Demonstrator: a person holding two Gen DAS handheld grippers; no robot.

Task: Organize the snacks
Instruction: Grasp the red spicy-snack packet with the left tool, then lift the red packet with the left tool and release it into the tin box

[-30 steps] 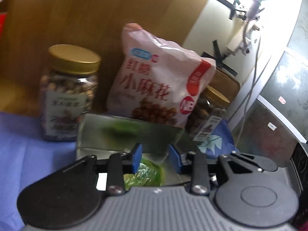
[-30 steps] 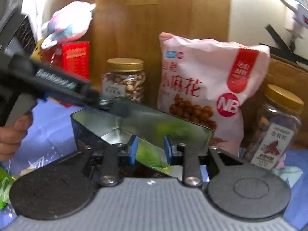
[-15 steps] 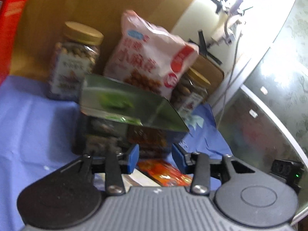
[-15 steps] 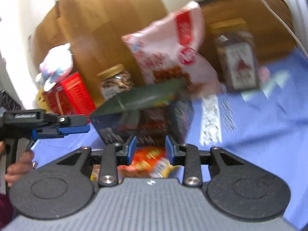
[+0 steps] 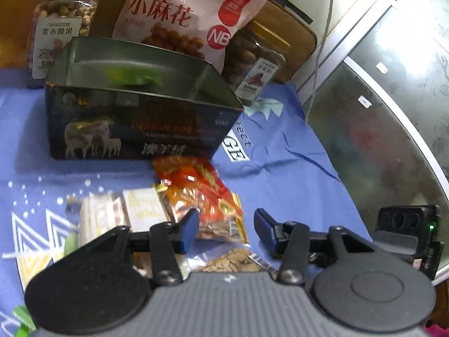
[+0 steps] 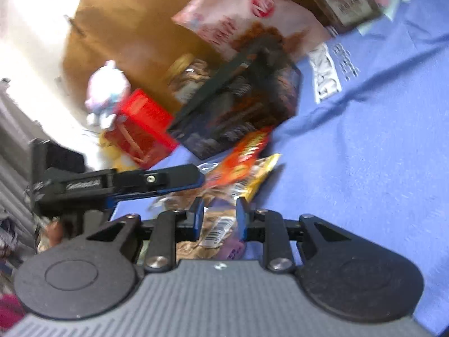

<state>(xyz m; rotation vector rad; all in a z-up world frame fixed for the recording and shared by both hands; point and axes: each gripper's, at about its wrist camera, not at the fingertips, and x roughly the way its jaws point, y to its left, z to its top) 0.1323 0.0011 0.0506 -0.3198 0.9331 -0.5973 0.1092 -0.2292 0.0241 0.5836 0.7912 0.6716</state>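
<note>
Looking along our left gripper (image 5: 224,226), we see its blue-tipped fingers (image 5: 189,229) spread wide with nothing between them, hanging over the blue cloth (image 5: 294,168) at the lower middle of the frame. Just past the left finger lies a red and orange snack packet (image 5: 202,193), and to its left sit two pale wrapped bars (image 5: 123,212). A clear packet of sliced nuts (image 5: 233,261) peeks out at the lower centre, partly hidden by the gripper body. Behind the red packet stands the open dark tin box (image 5: 134,104), its near wall touching or almost touching the packet's top edge; a green reflection or item shows inside, and we cannot tell which. Along the top of the frame stand a gold-lidded nut jar (image 5: 63,25) at upper left, a pink bag of fried dough twists (image 5: 185,14) in the middle, and a second gold-lidded jar (image 5: 255,61) to its right.

From our right gripper (image 6: 219,213) the view is tilted and blurred. Its fingers are set closer together, open over a barcoded clear packet (image 6: 216,231), without clearly pinching it. The left gripper reaches in from the left of this frame, beside the red and orange packet. A red carton (image 6: 143,129) and a pale plush toy (image 6: 108,95) sit at middle left.
</note>
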